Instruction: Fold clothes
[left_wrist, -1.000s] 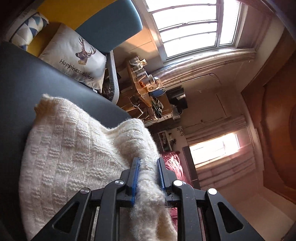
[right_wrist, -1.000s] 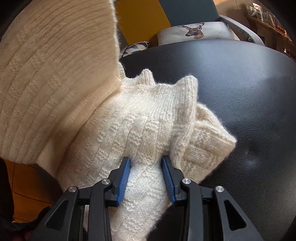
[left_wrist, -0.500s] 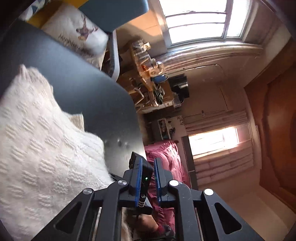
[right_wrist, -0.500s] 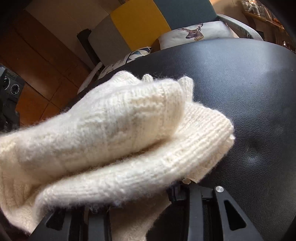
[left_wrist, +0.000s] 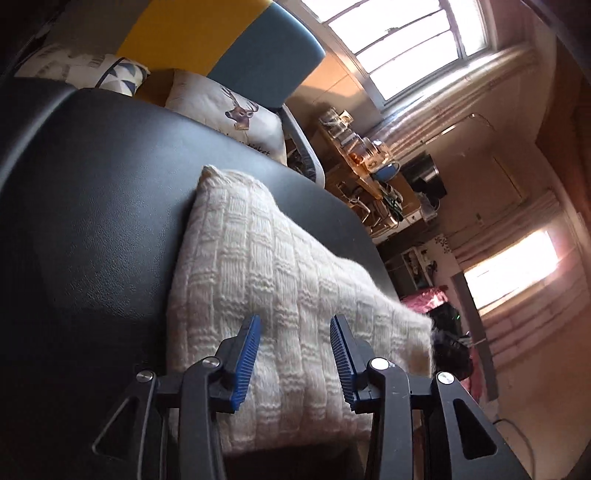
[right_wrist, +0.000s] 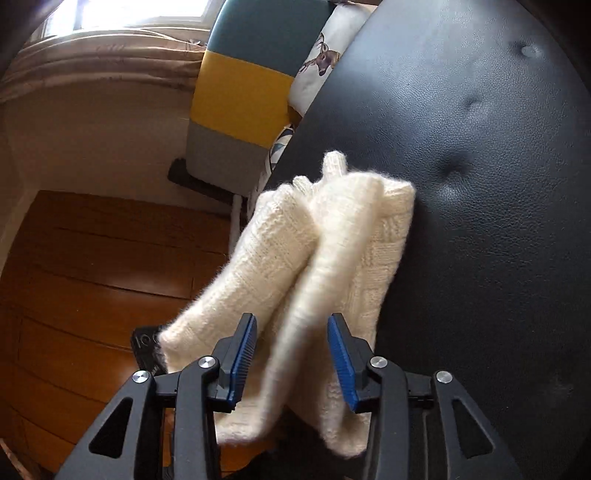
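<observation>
Lying doubled over on the black padded surface (left_wrist: 92, 229), the cream knit (left_wrist: 266, 280) sits near the surface's edge, with one end hanging a little past it toward the floor (right_wrist: 85, 266). Seen from the right wrist, the knit (right_wrist: 325, 251) shows as several stacked layers with thick rounded folds, so it is most likely close to its final bundle; the layers fan apart slightly at the near end, which suggests nothing is pressing them together.

Both tools stand clear of it. The left gripper (left_wrist: 295, 354) has its jaws spread wide, the blue pads to either side of the top layer but not biting into it; whether they brush the wool cannot be told. The right gripper (right_wrist: 291, 354) is likewise spread, its pads flanking the fold ridges at the near end without a pinch. That posture fits a release after laying the fold down, or a pause before choosing a new hold.

Because the bundle overhangs the edge, it may sag or slip if nudged; a next step would probably be to square it or draw it further onto the surface.

Beyond the knit, a deer cushion (left_wrist: 236, 110) leans on a yellow and blue chair back (left_wrist: 229, 40), and a window (left_wrist: 399, 40) lights the room.
</observation>
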